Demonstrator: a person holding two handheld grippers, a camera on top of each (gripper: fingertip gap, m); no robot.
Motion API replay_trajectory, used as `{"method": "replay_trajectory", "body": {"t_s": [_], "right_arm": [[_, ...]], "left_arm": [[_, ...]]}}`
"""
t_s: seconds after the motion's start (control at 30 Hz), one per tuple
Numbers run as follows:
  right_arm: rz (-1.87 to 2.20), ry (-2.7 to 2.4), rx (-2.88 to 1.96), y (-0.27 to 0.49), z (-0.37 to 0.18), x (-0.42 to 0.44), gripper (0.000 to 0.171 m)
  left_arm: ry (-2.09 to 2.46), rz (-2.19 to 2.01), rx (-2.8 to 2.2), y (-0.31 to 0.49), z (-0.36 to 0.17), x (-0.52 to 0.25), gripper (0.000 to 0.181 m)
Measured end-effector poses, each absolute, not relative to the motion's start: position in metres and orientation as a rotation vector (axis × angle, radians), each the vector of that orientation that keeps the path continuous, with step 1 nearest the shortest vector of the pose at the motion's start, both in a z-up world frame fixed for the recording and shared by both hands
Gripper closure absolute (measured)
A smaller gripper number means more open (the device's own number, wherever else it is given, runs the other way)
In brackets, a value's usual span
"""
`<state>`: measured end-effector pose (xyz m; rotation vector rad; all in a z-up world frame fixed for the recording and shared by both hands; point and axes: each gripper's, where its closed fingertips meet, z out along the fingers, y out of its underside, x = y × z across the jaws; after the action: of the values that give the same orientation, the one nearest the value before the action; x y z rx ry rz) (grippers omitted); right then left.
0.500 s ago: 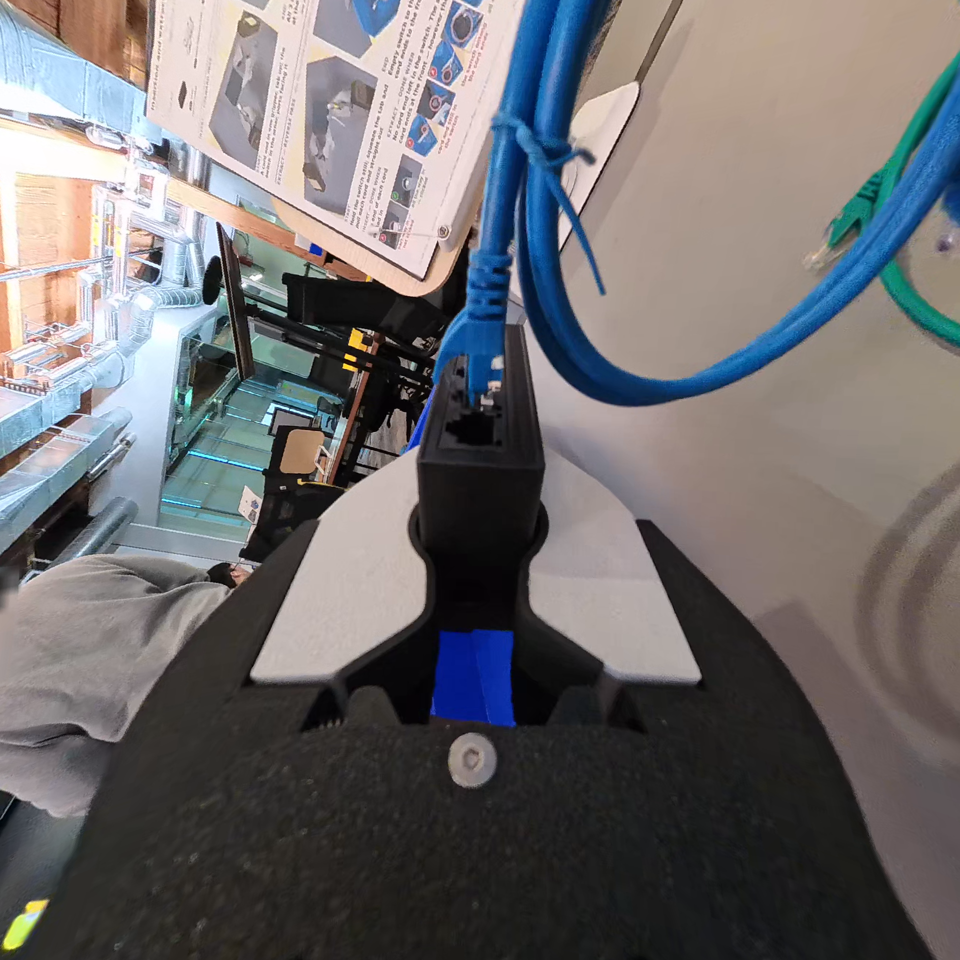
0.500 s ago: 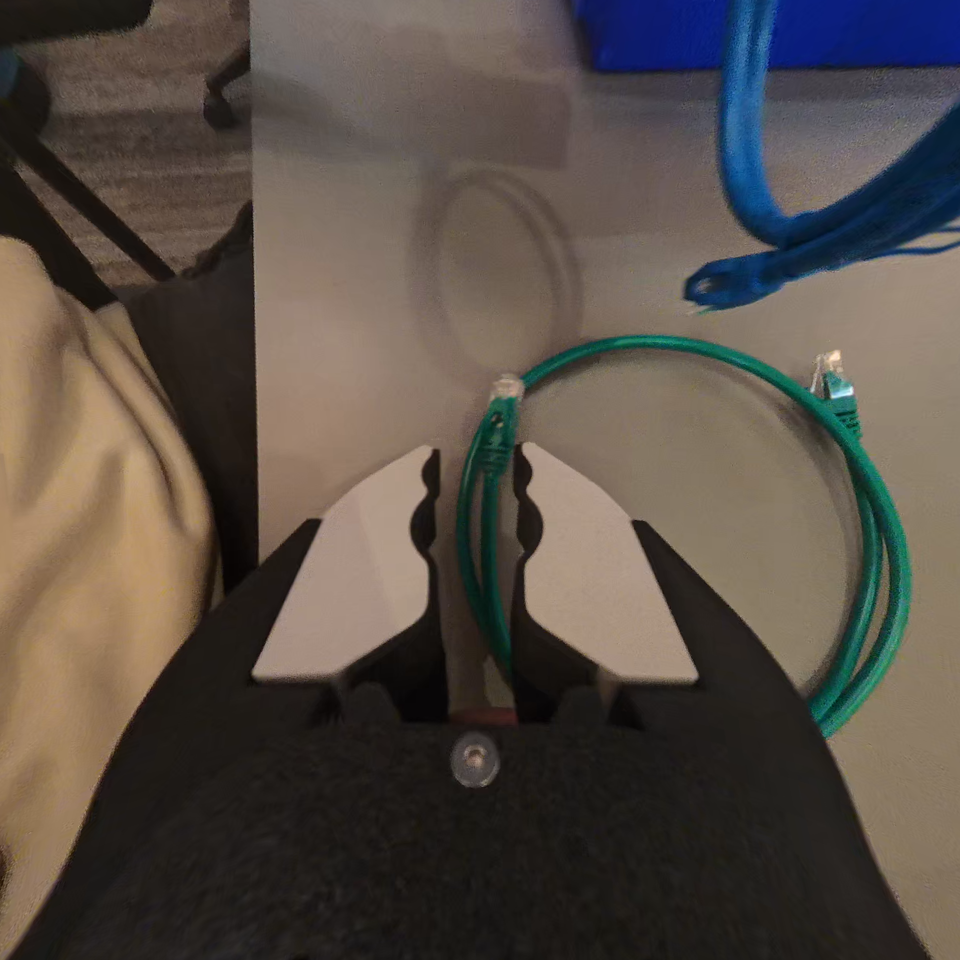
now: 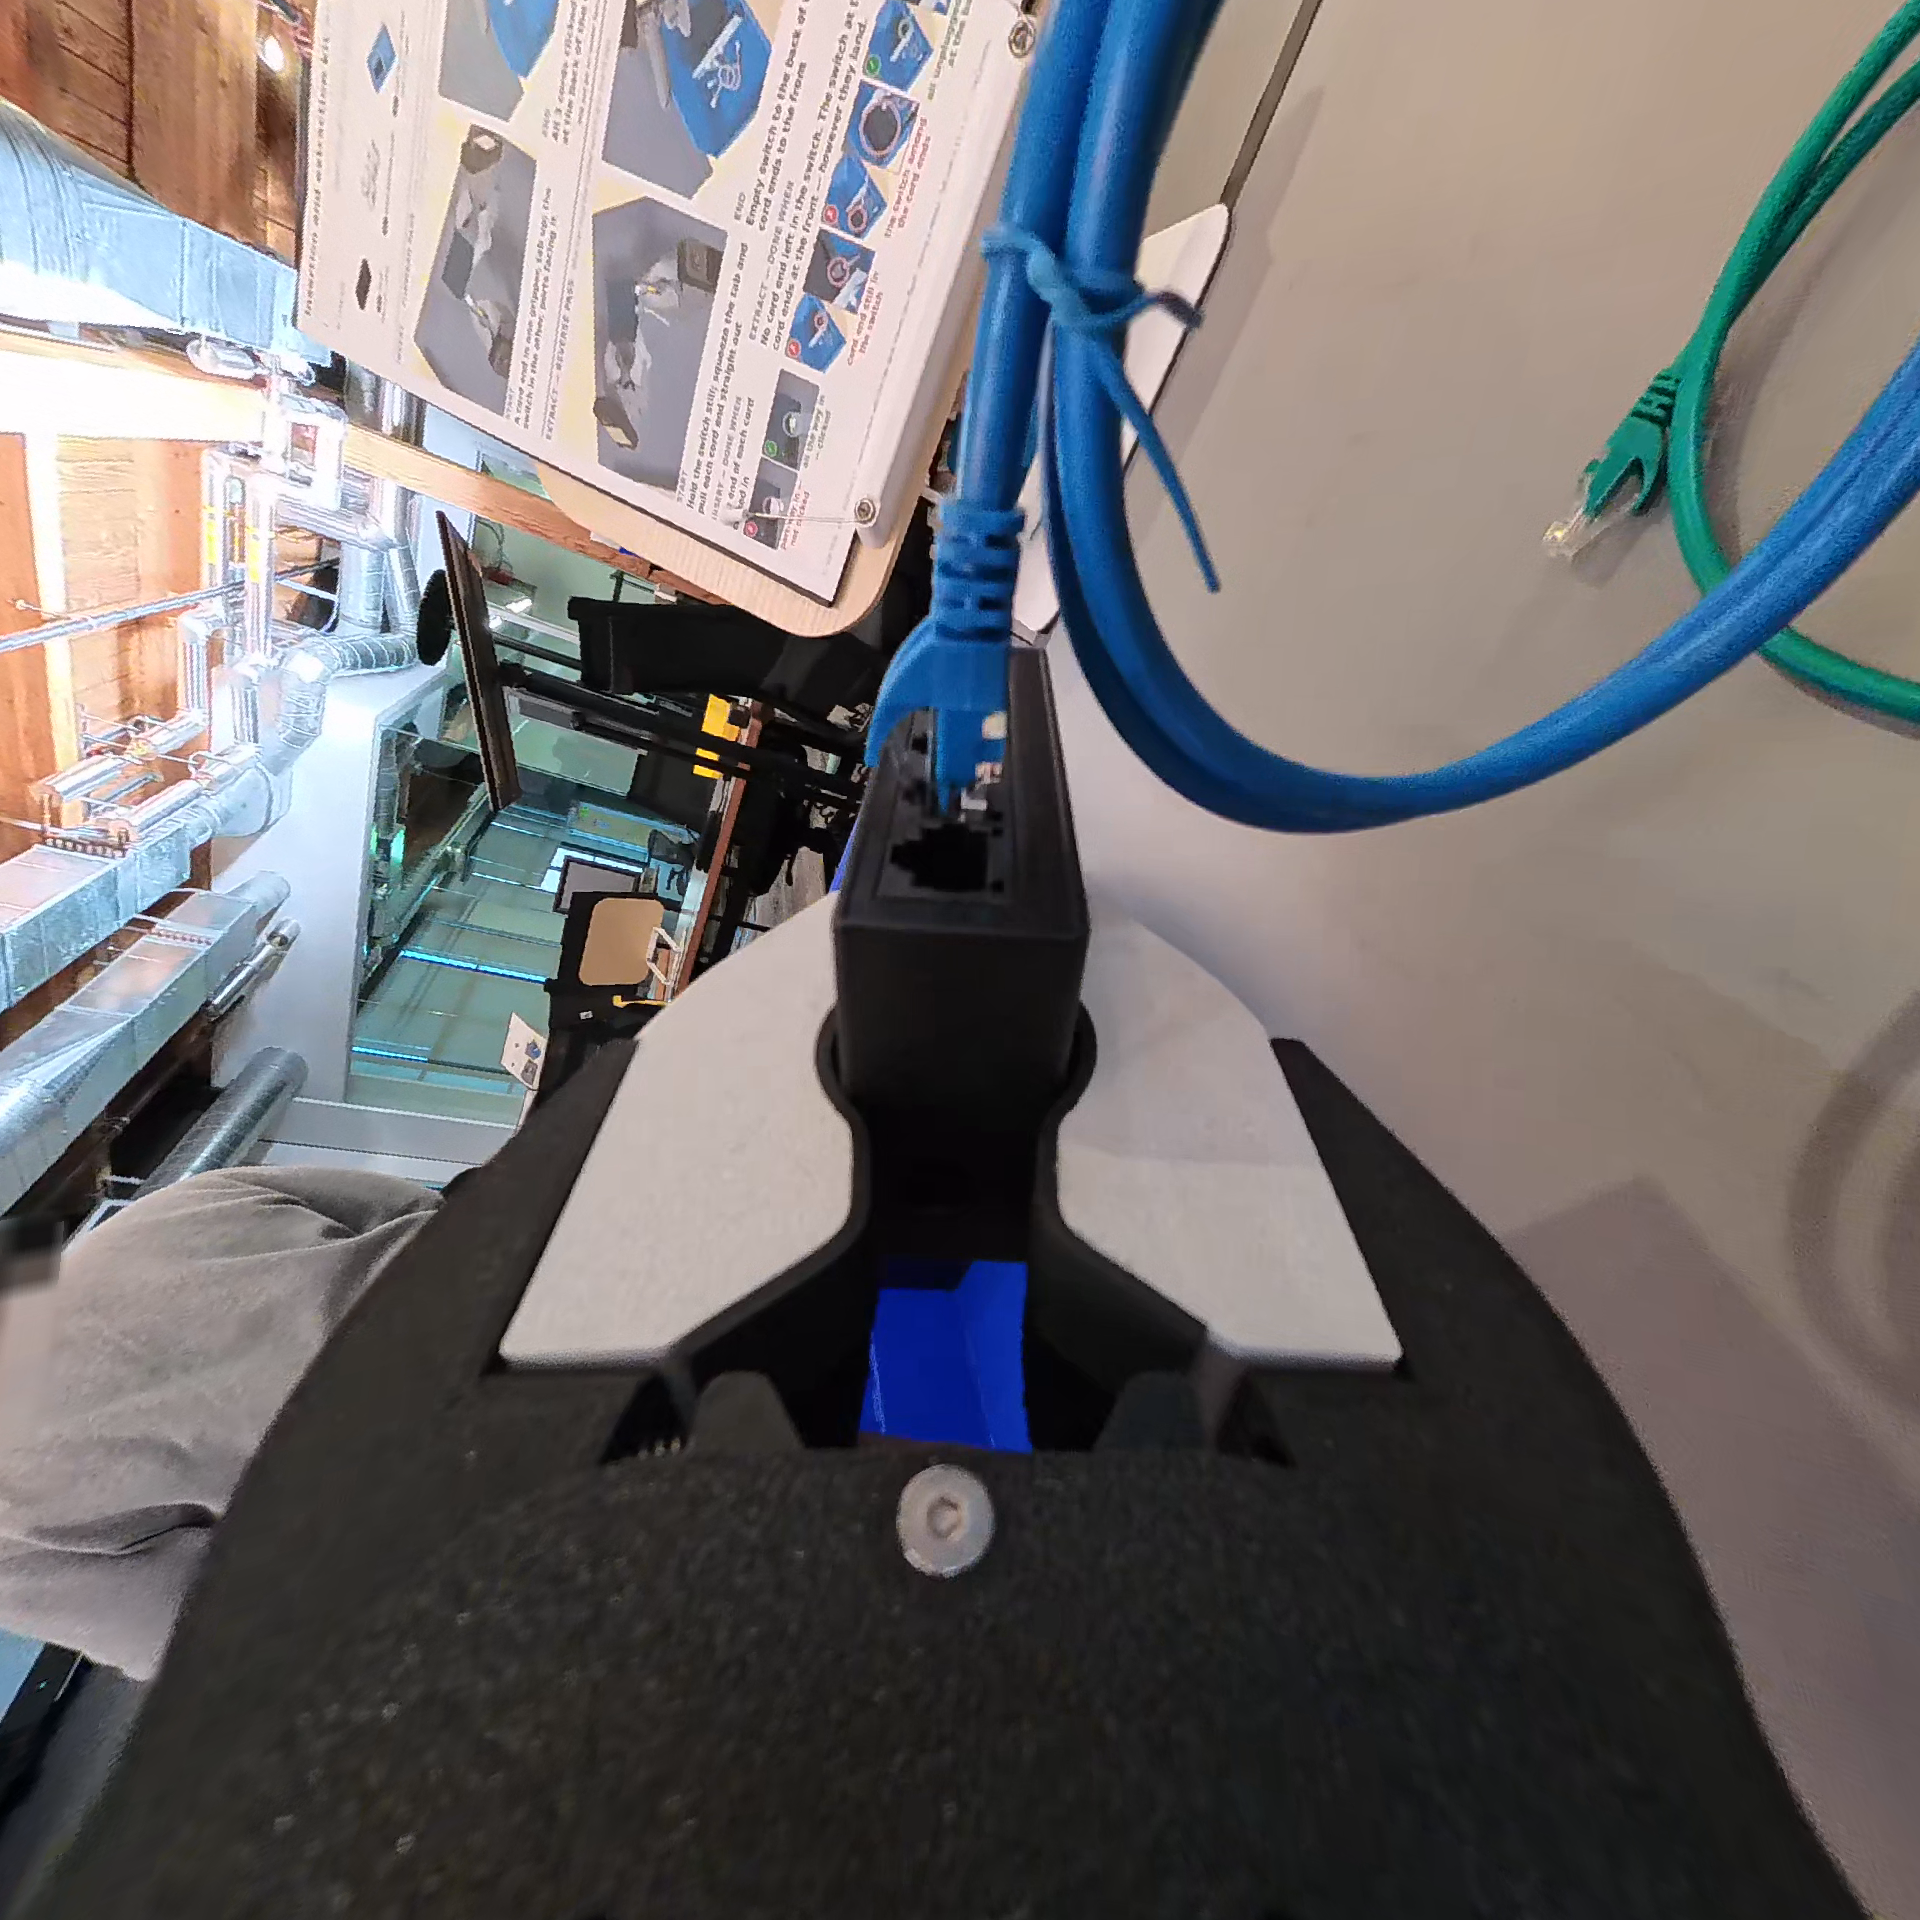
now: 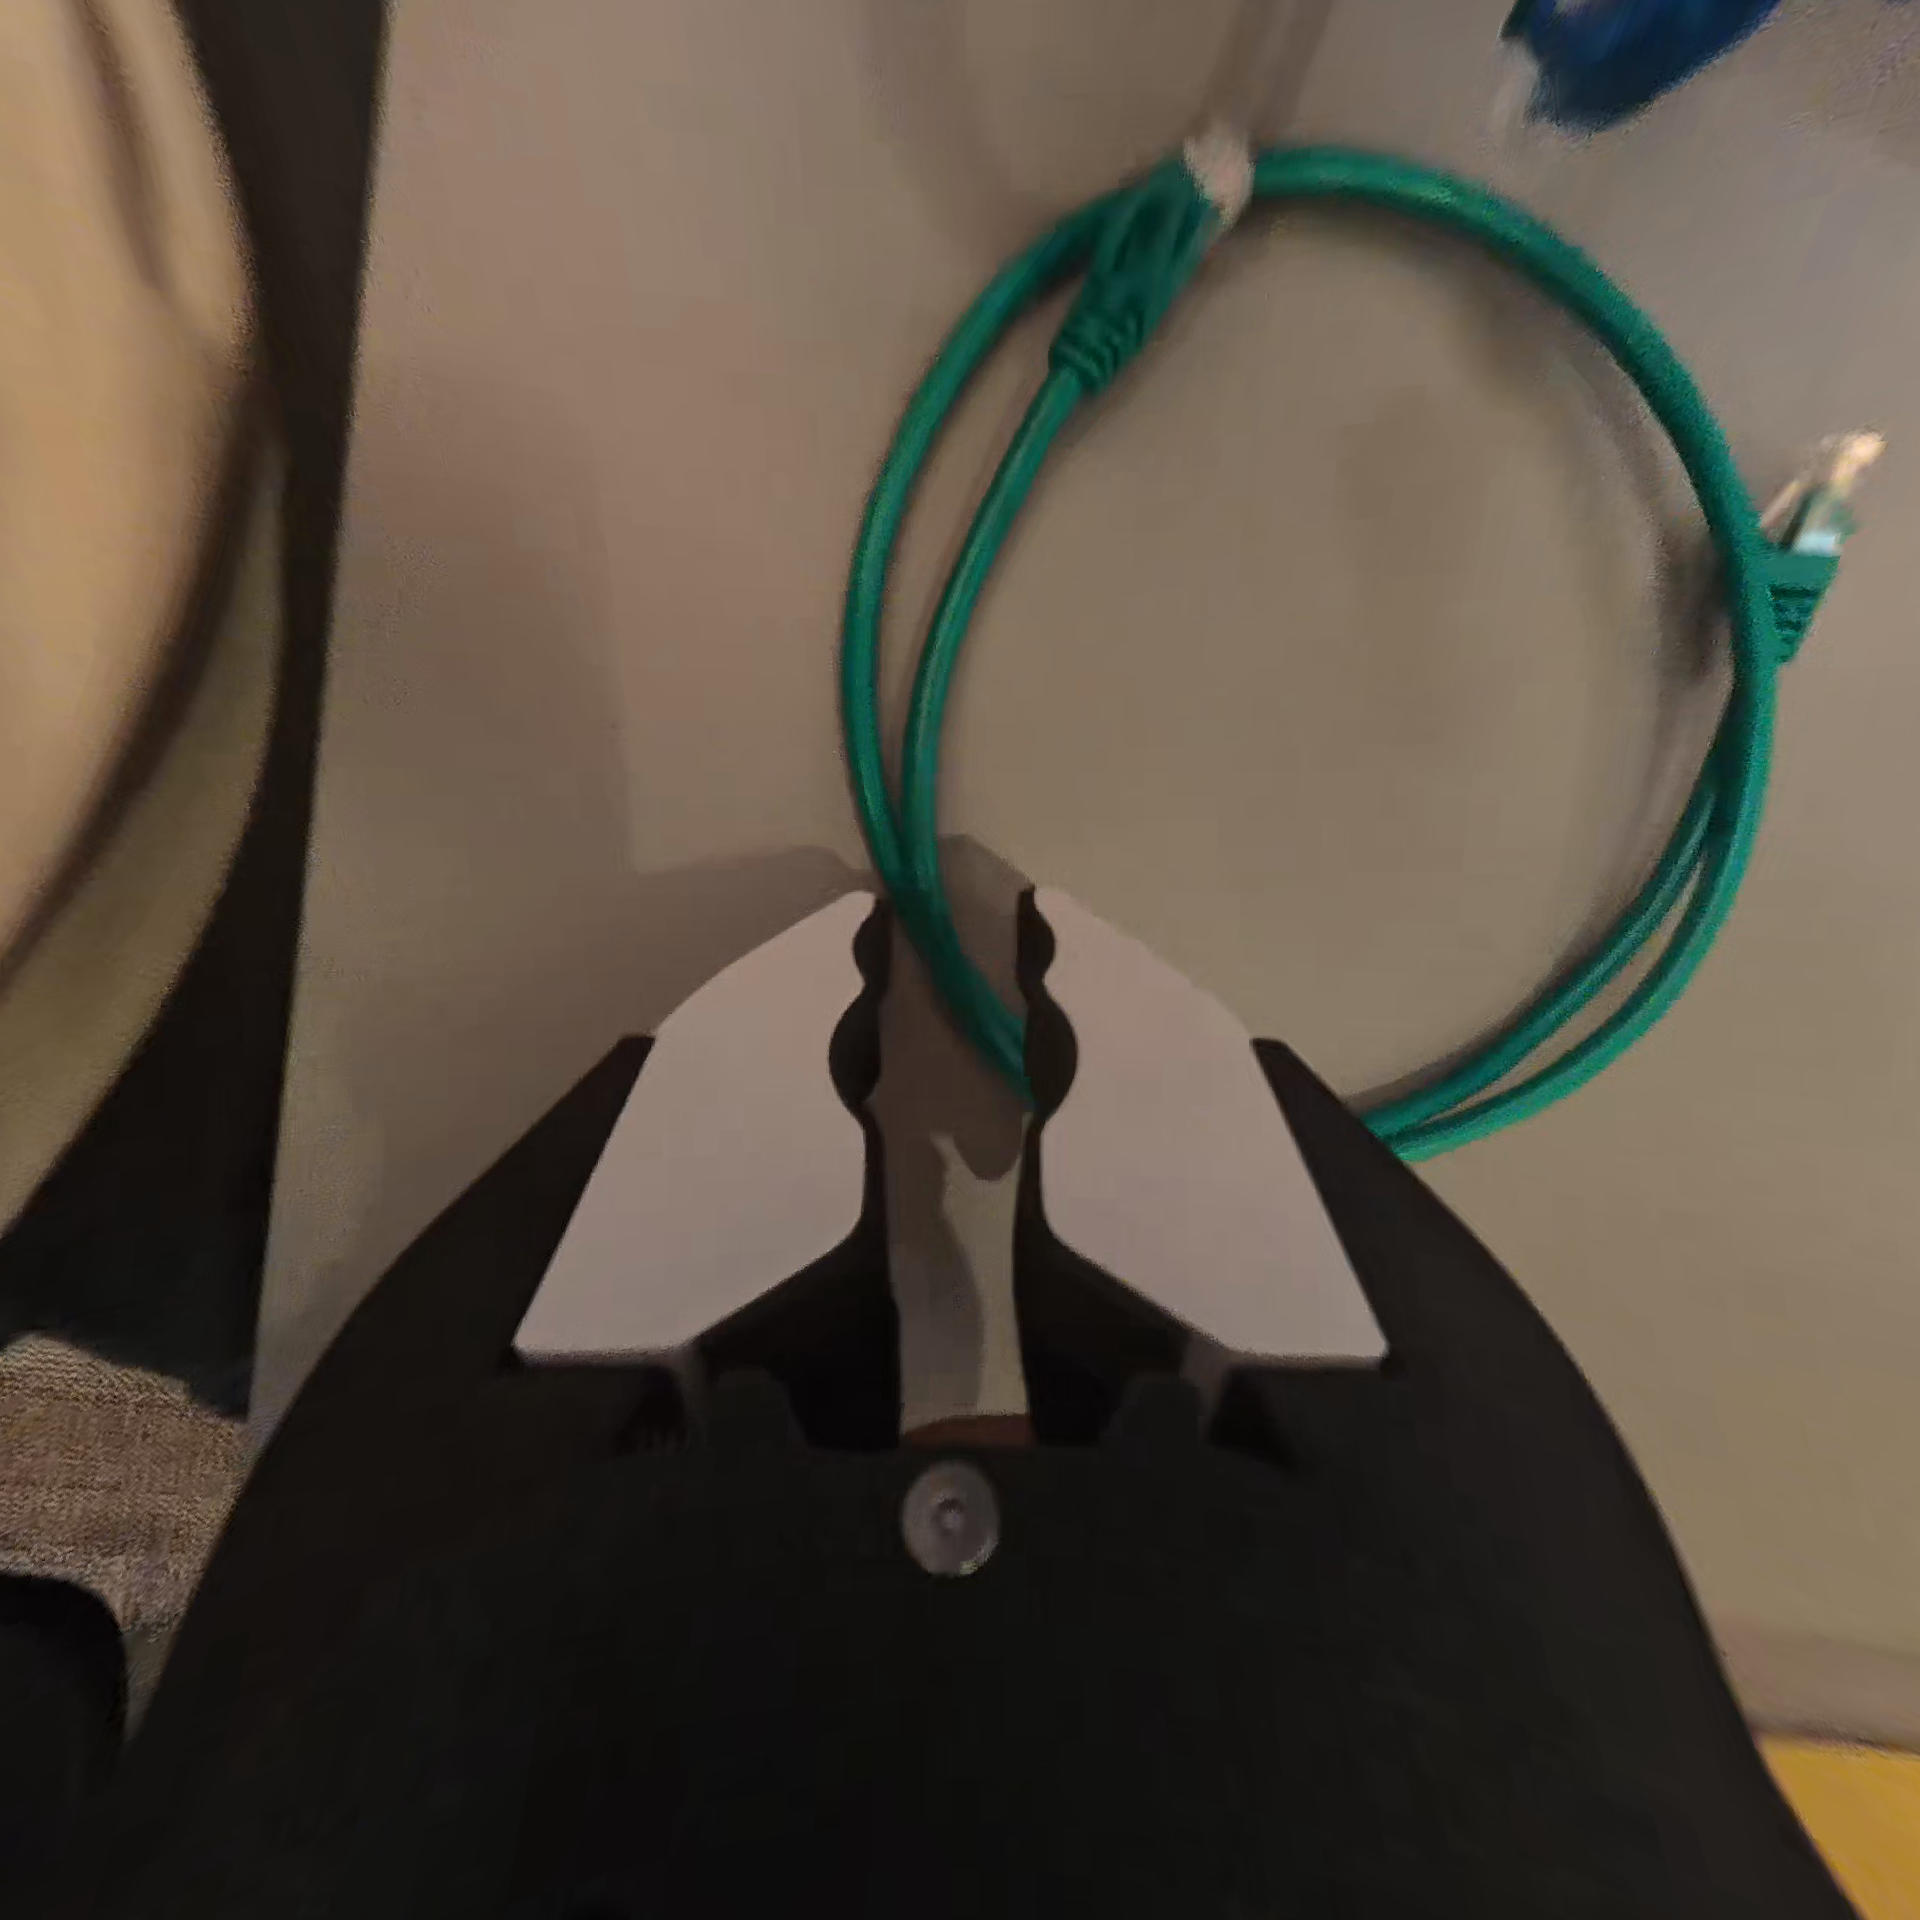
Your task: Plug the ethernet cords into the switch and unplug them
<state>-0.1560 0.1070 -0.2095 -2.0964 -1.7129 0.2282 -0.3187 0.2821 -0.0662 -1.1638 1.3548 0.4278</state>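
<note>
My left gripper (image 3: 958, 1003) is shut on the black switch (image 3: 961, 935) and holds it on edge above the grey table (image 3: 1455, 1039). A blue ethernet cord (image 3: 1351, 800) is plugged into one port by its blue plug (image 3: 966, 644). The nearer port (image 3: 940, 857) is empty. A green ethernet cord (image 4: 1558, 270) lies coiled on the table and also shows in the left wrist view (image 3: 1704, 416). My right gripper (image 4: 951, 914) is open, low over the coil, with two green strands running between its tips. One green plug (image 4: 1132, 270) lies ahead, the other (image 4: 1818, 509) to the right.
A board with an instruction sheet (image 3: 644, 260) stands behind the switch. A person's grey sleeve (image 3: 156, 1351) is at the left. The table's left edge (image 4: 353, 520) borders beige cloth (image 4: 104, 416). The blue cord's blurred loose end (image 4: 1600, 62) lies beyond the green coil.
My right gripper has drawn back along the green cord: the plug that sat between its tips now lies well ahead. The left gripper still holds the switch, nearly unmoved.
</note>
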Motion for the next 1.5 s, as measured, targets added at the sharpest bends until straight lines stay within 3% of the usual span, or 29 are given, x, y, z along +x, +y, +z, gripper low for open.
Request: {"method": "replay_trajectory", "body": {"t_s": [0.1,0.33,0.67,0.77,0.9,1.17,1.3,1.5], "right_arm": [[0.305,-1.776,-2.066,0.101,-0.213,-0.168,0.164],[0.009,-1.816,-1.942,0.1,-0.192,-0.168,0.166],[-0.738,-1.533,-1.857,0.101,-0.009,-0.056,0.166],[-0.744,-1.393,-1.975,0.088,0.014,-0.007,0.165],[-0.461,-1.25,-2.188,0.073,-0.014,0.035,0.165],[0.178,-1.071,-2.679,0.064,-0.136,0.072,0.165],[0.315,-1.077,-2.679,0.055,-0.131,0.046,0.165],[0.181,-1.041,-2.637,0.044,-0.097,0.051,0.166]], "left_arm": [[1.364,0.426,-1.17,0.282,-0.069,-0.32,0.151],[1.332,0.45,-1.194,0.29,-0.066,-0.33,0.151],[1.313,0.454,-1.23,0.298,-0.068,-0.333,0.151],[1.335,0.452,-1.215,0.293,-0.071,-0.327,0.151],[1.346,0.444,-1.213,0.29,-0.072,-0.325,0.151],[1.386,0.444,-1.168,0.278,-0.073,-0.315,0.151],[1.408,0.447,-1.146,0.273,-0.076,-0.312,0.151],[1.415,0.447,-1.142,0.273,-0.078,-0.312,0.151]]}}
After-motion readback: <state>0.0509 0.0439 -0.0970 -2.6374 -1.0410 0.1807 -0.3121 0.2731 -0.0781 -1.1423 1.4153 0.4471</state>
